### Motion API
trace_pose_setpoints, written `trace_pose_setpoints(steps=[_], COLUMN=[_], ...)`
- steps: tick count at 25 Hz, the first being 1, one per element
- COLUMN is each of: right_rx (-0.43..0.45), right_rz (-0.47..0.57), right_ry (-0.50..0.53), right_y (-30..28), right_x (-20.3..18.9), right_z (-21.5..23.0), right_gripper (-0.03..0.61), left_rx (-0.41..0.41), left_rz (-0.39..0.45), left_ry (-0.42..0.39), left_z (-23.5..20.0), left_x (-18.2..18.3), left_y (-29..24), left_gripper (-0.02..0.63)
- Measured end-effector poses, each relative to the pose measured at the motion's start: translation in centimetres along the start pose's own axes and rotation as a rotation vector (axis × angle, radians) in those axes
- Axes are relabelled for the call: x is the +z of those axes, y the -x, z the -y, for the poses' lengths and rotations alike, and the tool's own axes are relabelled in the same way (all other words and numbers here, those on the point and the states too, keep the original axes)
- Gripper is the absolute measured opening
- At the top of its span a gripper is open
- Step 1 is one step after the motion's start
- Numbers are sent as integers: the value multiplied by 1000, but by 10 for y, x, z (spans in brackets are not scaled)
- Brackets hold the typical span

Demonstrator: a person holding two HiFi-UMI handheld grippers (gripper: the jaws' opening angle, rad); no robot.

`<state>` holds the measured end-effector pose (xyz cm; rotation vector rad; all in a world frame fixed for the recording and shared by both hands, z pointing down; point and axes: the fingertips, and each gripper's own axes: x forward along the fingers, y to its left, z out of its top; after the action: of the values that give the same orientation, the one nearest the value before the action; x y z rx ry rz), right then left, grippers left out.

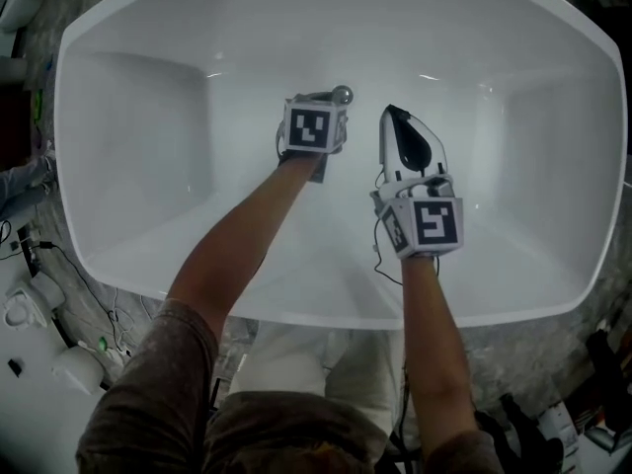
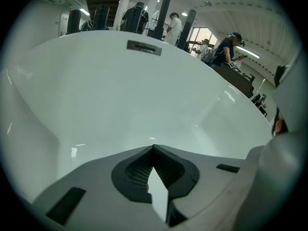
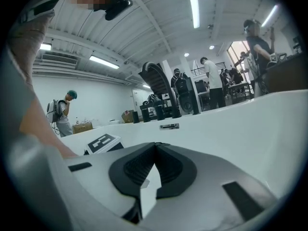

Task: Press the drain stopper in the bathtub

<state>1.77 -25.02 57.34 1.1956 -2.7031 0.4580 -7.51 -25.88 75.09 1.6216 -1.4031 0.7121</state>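
Currently, bathtub: white glossy rectangular bathtub (image 1: 138,87) with rounded corners, seen from above; its long axis runs left to right across the head view.
Drain stopper, location: small round chrome drain stopper (image 1: 342,94) on the tub floor near the middle, toward the far wall.
Drain stopper, orientation: domed cap faces up toward the head camera; it reads as a circle, so no long axis can be made out.
Left gripper, position: grey two-jaw left gripper (image 1: 326,101) is deep in the tub, jaws aimed at the far wall, tip just beside the drain stopper. Contact cannot be confirmed.
Left gripper, jaws: tips meet in the left gripper view (image 2: 153,148); only a thin sliver of white tub shows behind them, nothing between the ribbed pads.
Left marker cube: black-and-white square-marker cube (image 1: 314,128) sits on top of the left gripper, also seen from the right gripper view (image 3: 102,142).
Right gripper, position: white-and-black two-jaw right gripper (image 1: 392,115) is just right of the left gripper, pointing the same way, apart from the drain stopper.
Right gripper, jaws: closed tip to tip in its own view (image 3: 155,146), holding nothing.
Right marker cube: second marker cube (image 1: 434,223) at the wrist end.
Background: standing people (image 3: 210,83) beyond the tub rim.
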Motion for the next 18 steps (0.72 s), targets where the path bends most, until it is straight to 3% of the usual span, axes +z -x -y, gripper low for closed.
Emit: trace_pose_setpoints(steps=[10,18], right_rx=[-24,-45], right_rz=[-2,18], right_ry=[-19,-55], right_y=[48,78], right_x=[80,144], right_z=[-33,-62], right_gripper=[2,0], left_rx=[-23,-55], left_rz=[26,119], left_ry=[3,-56], left_z=[37,63], left_x=[32,70], left_y=[117,224], left_gripper=[3,3])
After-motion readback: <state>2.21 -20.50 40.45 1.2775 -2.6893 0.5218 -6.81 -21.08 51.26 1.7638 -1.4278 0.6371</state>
